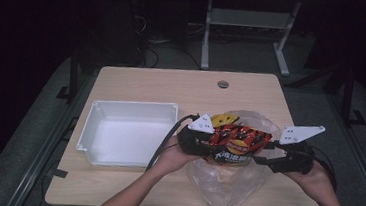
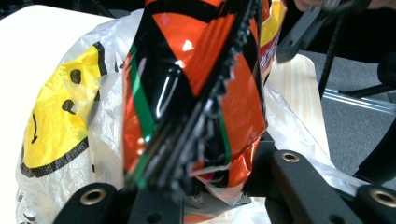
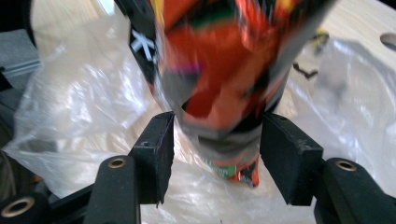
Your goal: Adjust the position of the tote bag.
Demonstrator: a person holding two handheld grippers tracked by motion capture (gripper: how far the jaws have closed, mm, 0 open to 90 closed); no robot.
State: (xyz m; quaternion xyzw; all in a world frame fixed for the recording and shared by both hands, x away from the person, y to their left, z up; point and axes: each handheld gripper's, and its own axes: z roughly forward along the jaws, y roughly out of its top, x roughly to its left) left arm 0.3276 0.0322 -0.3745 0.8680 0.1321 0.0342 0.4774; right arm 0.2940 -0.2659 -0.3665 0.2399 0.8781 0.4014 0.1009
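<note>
Two hand-held grippers at either end of a red and black snack bag above a clear plastic bag.

The left gripper (image 1: 206, 141) is clamped on one end of the snack bag (image 1: 238, 140); in the left gripper view the crinkled seam sits pinched between its black jaws. The right gripper (image 1: 267, 153) has its jaws parted: in the right gripper view the bag's other end hangs in the gap, close to both pads but not squeezed. The bag is held level just above the clear plastic bag (image 1: 229, 185), which bears a yellow smiley face and lies on the wooden table (image 1: 172, 84). A white tray (image 1: 130, 109) sits to the left.
</note>
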